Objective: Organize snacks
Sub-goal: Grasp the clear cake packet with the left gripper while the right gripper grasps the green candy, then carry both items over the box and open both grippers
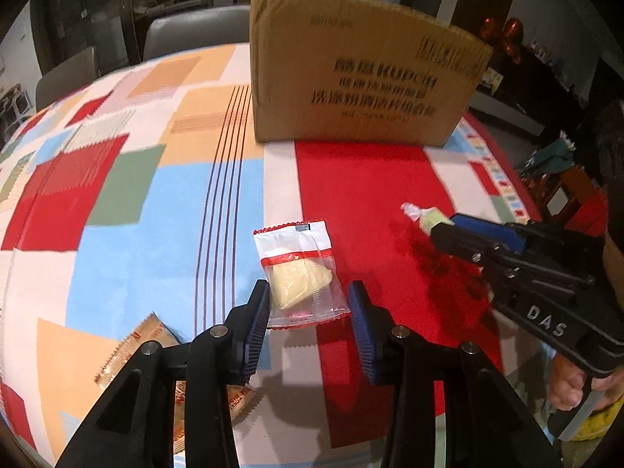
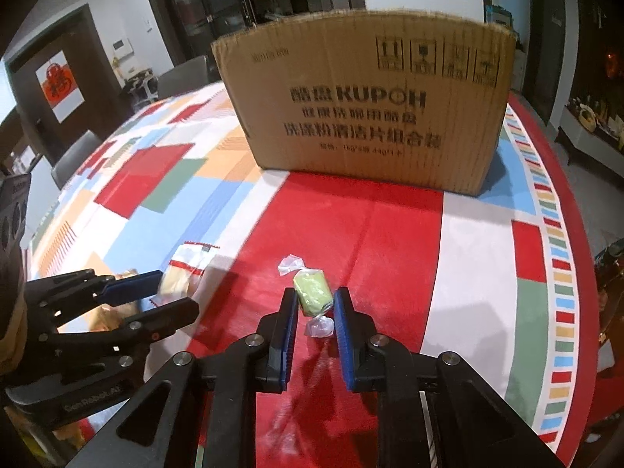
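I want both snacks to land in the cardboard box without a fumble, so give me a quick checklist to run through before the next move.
1. Right gripper closed on the green candy: ok, both pads touch its sides.
2. Candy lifted off the tablecloth: cannot tell.
3. Left gripper straddling the clear snack packet: ok, a finger on each side.
4. Left gripper gripping the packet: not ok, fingers are apart and open.
5. Path to the cardboard box: ok, nothing lies between.
6. Box top open: cannot tell, only its front shows.
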Action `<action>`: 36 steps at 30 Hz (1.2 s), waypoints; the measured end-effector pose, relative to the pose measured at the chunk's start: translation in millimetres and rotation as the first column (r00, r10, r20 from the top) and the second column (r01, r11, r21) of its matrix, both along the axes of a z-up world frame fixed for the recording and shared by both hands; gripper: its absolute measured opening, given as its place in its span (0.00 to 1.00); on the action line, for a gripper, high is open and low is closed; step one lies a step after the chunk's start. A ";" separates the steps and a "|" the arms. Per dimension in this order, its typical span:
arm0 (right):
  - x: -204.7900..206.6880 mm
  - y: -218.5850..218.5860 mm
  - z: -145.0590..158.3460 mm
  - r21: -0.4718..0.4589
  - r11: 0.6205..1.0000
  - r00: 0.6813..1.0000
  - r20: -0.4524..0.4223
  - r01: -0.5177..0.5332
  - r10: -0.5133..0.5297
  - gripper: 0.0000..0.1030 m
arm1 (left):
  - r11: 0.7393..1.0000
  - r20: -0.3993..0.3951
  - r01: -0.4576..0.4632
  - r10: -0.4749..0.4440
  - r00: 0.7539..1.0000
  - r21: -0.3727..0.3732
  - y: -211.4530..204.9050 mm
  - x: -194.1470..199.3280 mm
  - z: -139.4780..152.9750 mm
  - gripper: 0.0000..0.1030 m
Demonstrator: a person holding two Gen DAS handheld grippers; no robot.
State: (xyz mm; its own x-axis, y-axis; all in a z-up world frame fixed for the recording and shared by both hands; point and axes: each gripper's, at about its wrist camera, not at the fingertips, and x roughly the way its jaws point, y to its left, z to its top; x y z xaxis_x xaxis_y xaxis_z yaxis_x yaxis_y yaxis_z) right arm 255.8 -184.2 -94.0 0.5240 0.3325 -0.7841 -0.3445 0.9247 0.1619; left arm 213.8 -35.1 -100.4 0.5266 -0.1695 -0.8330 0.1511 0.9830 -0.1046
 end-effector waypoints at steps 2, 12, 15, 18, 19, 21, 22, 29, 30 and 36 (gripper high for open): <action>-2.2 -1.1 7.3 0.012 1.000 1.000 0.015 0.002 -0.002 0.20 | 1.000 0.024 0.005 -0.005 1.000 -0.007 -0.6 -1.7 10.3 0.39; -7.7 -9.4 58.4 0.080 0.997 0.991 0.128 0.020 -0.030 0.20 | 0.998 0.151 0.057 -0.051 0.987 -0.037 -7.9 -0.6 68.9 0.39; -4.6 -12.4 76.3 0.088 0.996 0.984 0.173 0.033 -0.048 0.20 | 0.997 0.185 0.069 -0.062 0.981 -0.035 -11.0 4.7 85.4 0.39; 1.4 -17.3 92.9 0.111 0.993 0.976 0.207 0.048 -0.070 0.20 | 0.996 0.209 0.081 -0.071 0.975 -0.039 -13.4 12.4 100.7 0.39; 3.7 -18.5 98.5 0.115 0.992 0.972 0.220 0.054 -0.078 0.20 | 0.995 0.218 0.086 -0.076 0.973 -0.041 -14.3 15.8 106.1 0.39; 7.7 -20.4 107.8 0.121 0.990 0.965 0.244 0.067 -0.095 0.20 | 0.995 0.233 0.095 -0.082 0.969 -0.043 -15.8 23.2 114.9 0.39; 10.2 -21.2 112.3 0.125 0.990 0.962 0.254 0.073 -0.103 0.20 | 0.994 0.238 0.098 -0.085 0.968 -0.043 -16.4 26.3 117.7 0.39; 28.4 -26.0 138.4 0.141 0.985 0.941 0.310 0.098 -0.138 0.20 | 0.992 0.275 0.122 -0.107 0.956 -0.037 -22.7 55.8 144.4 0.39; 31.9 -26.3 141.0 0.141 0.985 0.938 0.315 0.102 -0.143 0.20 | 0.992 0.285 0.122 -0.108 0.952 -0.031 -23.6 60.5 148.3 0.39; 50.4 -28.3 144.5 0.142 0.984 0.936 0.317 0.111 -0.151 0.20 | 0.992 0.320 0.123 -0.116 0.940 -0.003 -28.2 87.2 161.9 0.39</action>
